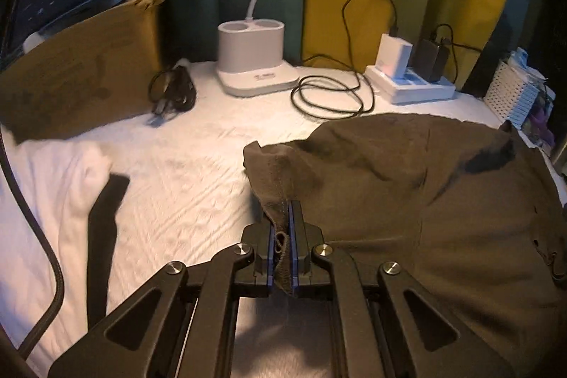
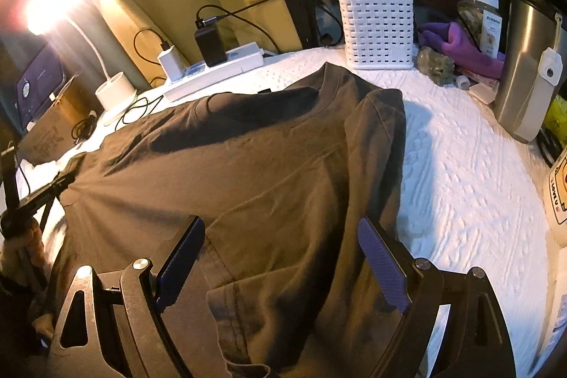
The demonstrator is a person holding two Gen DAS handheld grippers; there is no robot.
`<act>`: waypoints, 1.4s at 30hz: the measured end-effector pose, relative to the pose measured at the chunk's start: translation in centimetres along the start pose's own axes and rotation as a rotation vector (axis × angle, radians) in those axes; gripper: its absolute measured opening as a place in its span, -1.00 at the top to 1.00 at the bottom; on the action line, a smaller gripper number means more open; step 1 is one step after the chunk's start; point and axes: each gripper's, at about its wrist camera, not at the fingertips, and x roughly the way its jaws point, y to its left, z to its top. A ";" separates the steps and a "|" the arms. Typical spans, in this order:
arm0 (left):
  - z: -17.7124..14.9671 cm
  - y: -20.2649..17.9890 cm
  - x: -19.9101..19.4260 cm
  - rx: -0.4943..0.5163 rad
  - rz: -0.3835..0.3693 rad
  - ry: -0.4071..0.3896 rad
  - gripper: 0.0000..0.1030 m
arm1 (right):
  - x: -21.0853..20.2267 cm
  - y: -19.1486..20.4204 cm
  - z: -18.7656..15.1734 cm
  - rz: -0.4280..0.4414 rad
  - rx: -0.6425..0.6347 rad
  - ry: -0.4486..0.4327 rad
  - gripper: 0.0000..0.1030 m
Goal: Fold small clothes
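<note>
**Soft shirt, held at one sleeve**

Because the brown T-shirt (image 2: 269, 172) is light, limp cloth, it should sag wherever unsupported, so hems and seams seem the best holds. It lies flat in the middle of the bench (image 2: 460, 172), collar toward the far edge. The left claw (image 1: 282, 218) is closed on its sleeve hem; the right claw (image 2: 280, 257) hangs open over the other sleeve. A quilted white cover gives grip; chargers and a basket (image 2: 377, 27) crowd the far edge.

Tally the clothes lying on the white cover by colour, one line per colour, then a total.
Brown: 1, the T-shirt
White: 1, the sock
Black: 1, the sock
Total: 3
</note>
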 end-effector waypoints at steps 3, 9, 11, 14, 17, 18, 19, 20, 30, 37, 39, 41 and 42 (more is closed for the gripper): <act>-0.1 -0.8 -0.4 -0.001 -0.007 -0.019 0.89 | -0.4 0.2 -0.1 0.019 -0.006 -0.009 -0.73; 1.6 -4.8 -2.8 0.103 -0.075 -0.138 0.89 | -1.4 -0.3 -0.2 0.035 0.005 -0.039 -0.73; 2.1 -7.0 -3.4 0.160 -0.109 -0.163 0.89 | -1.8 -0.7 -0.3 0.039 0.014 -0.049 -0.73; 2.2 -10.0 -4.2 0.249 -0.162 -0.188 0.89 | -2.4 -1.4 -0.6 0.043 0.029 -0.063 -0.73; 1.7 -13.4 -4.3 0.353 -0.230 -0.174 0.89 | -3.1 -2.3 -1.1 0.041 0.045 -0.073 -0.73; 1.3 -14.5 -4.1 0.386 -0.250 -0.157 0.89 | -3.3 -2.6 -1.3 0.040 0.050 -0.074 -0.73; 1.0 -15.6 -3.7 0.414 -0.266 -0.134 0.89 | -3.5 -2.9 -1.5 0.037 0.055 -0.075 -0.73; 0.5 -16.6 -3.3 0.438 -0.282 -0.103 0.88 | -3.6 -3.2 -1.7 0.035 0.059 -0.077 -0.73; -0.9 -18.0 -3.1 0.448 -0.441 0.070 0.05 | -4.1 -5.3 -3.2 0.022 0.095 -0.075 -0.73; 0.7 -16.0 -2.9 0.358 -0.410 0.062 -0.20 | -4.0 -5.5 -2.9 0.030 0.096 -0.081 -0.73; 0.6 -15.8 -1.7 0.343 -0.398 0.094 -0.20 | -4.0 -5.4 -2.8 0.030 0.096 -0.079 -0.73; 0.1 -15.8 -1.0 0.339 -0.409 0.129 -0.20 | -4.0 -5.4 -2.8 0.031 0.096 -0.079 -0.73; -0.4 -16.0 -0.6 0.346 -0.418 0.154 -0.20 | -3.9 -5.4 -2.8 0.029 0.097 -0.078 -0.73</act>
